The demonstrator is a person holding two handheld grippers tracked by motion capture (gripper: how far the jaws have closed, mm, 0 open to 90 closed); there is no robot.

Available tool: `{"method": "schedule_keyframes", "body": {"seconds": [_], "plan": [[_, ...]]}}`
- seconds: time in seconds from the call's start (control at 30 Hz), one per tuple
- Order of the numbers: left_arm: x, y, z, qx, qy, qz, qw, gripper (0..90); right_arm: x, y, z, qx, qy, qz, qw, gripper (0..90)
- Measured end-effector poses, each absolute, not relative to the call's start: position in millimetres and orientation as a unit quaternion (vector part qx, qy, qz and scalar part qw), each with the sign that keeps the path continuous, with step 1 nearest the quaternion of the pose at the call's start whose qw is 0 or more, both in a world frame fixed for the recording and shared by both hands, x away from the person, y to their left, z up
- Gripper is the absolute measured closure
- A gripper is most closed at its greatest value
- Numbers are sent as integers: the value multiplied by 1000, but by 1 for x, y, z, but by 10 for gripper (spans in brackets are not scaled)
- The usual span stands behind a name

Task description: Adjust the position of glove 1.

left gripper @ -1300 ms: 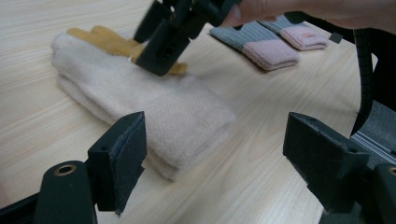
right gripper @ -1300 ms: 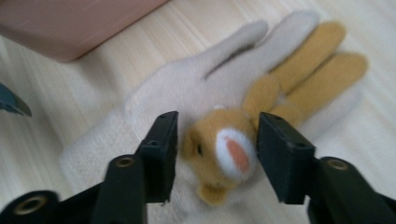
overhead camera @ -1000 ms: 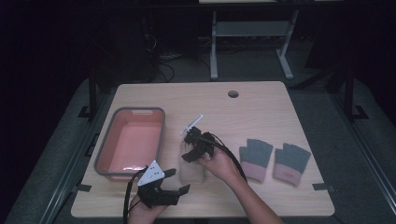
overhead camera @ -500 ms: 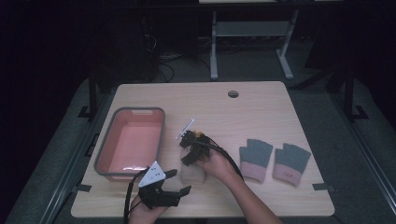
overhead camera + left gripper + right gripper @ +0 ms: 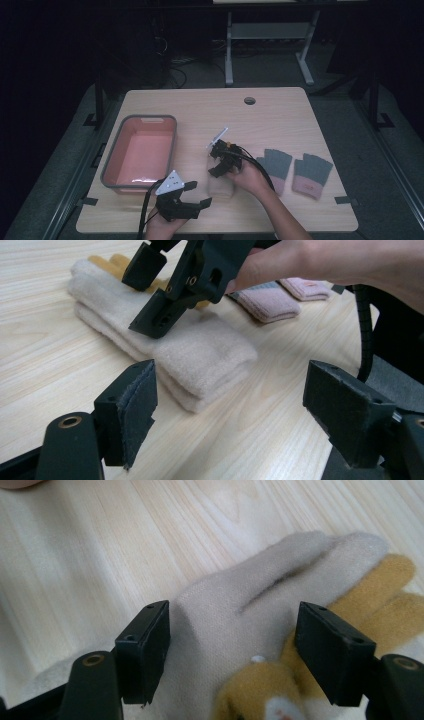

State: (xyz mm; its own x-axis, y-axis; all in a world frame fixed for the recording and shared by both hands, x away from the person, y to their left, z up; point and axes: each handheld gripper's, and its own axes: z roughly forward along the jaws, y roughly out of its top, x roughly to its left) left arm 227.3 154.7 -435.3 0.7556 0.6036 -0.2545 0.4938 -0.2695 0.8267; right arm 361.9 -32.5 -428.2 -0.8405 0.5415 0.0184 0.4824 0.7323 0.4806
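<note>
Since the earlier frame our right gripper [image 5: 216, 159] slid near-left over the folded cream fleece gloves [image 5: 221, 184] at table centre-near, jaws just opened wide, gripping nothing. Left gripper [image 5: 192, 195] waits wide open and empty. Risk: a shallow pinch lifts one layer only. Pink plastic bin with grey rim [image 5: 113, 161], left: empty.

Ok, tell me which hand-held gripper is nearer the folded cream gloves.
Right. The right hand-held gripper is directly over the folded cream gloves, jaws open astride them. The left hand-held gripper sits apart, toward the table's near edge, jaws open and pointing at the gloves.
</note>
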Motion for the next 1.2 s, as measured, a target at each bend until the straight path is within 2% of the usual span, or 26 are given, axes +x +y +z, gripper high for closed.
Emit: {"method": "schedule_keyframes", "body": {"seconds": [0.3, 0.43, 0.83, 1.07, 1.17, 1.2], "plan": [[242, 142, -434, 804, 359, 43, 472, 224, 346, -66, -405, 316, 898, 303, 39, 286], [255, 137, -432, 802, 377, 32, 462, 230, 335, -84, -402, 352, 874, 334, 22, 325], [291, 132, -441, 780, 444, -32, 439, 302, 316, -116, -434, 449, 809, 380, -19, 344], [298, 127, -451, 774, 466, -50, 426, 339, 312, -121, -450, 484, 781, 394, -33, 393], [299, 127, -454, 773, 471, -54, 421, 369, 311, -121, -451, 490, 777, 394, -30, 439], [300, 127, -455, 771, 476, -53, 421, 369, 311, -121, -452, 493, 775, 394, -34, 480]]}}
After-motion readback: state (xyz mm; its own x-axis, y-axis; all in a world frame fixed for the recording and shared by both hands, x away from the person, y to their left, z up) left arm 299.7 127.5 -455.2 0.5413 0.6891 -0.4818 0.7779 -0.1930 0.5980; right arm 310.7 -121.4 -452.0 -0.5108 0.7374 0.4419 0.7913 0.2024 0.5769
